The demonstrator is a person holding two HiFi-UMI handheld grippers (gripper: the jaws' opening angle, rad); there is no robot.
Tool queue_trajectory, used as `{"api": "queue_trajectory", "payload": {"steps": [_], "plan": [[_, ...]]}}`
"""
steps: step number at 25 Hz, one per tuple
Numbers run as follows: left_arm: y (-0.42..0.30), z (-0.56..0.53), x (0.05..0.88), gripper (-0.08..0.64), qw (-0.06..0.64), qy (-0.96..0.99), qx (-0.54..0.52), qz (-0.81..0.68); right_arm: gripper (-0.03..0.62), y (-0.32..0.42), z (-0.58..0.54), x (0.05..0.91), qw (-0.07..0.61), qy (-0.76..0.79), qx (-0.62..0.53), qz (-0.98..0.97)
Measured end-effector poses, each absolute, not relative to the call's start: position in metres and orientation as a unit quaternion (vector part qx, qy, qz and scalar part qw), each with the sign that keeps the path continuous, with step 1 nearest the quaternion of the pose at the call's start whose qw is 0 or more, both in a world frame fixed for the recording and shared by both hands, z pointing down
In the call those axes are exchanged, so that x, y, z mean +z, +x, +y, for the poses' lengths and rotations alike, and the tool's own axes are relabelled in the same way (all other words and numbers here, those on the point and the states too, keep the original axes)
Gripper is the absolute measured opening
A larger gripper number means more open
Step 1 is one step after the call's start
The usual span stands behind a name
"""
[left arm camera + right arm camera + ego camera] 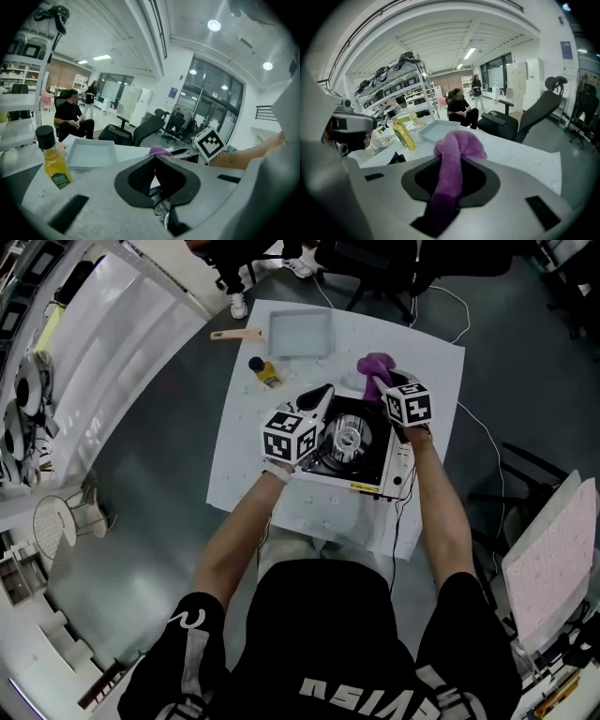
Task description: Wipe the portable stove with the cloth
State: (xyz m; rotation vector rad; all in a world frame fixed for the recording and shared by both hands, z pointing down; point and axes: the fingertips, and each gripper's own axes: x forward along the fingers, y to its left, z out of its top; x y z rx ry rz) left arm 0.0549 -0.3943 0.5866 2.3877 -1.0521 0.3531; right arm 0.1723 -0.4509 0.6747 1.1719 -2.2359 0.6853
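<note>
Beside the far corner of the stove (375, 462), the right gripper (451, 164) clamps the bunched cloth (458, 143) and the left gripper (154, 161) sits closed on nothing by the burner (347, 439), where a snag might tug the cloth loose

portable stove (354, 451): 1 | cloth (375, 371): 1 | bottle (264, 371): 1 | tray (300, 334): 1
</note>
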Motion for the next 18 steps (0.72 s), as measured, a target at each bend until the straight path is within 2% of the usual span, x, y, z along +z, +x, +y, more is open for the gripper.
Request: {"api": "queue_trajectory", "payload": {"steps": [18], "plan": [[0.123, -0.384, 0.580, 0.006, 0.242, 0.901, 0.140, -0.332, 0.095, 0.284, -0.414, 0.676, 0.252, 0.509, 0.274, -0.776]]}}
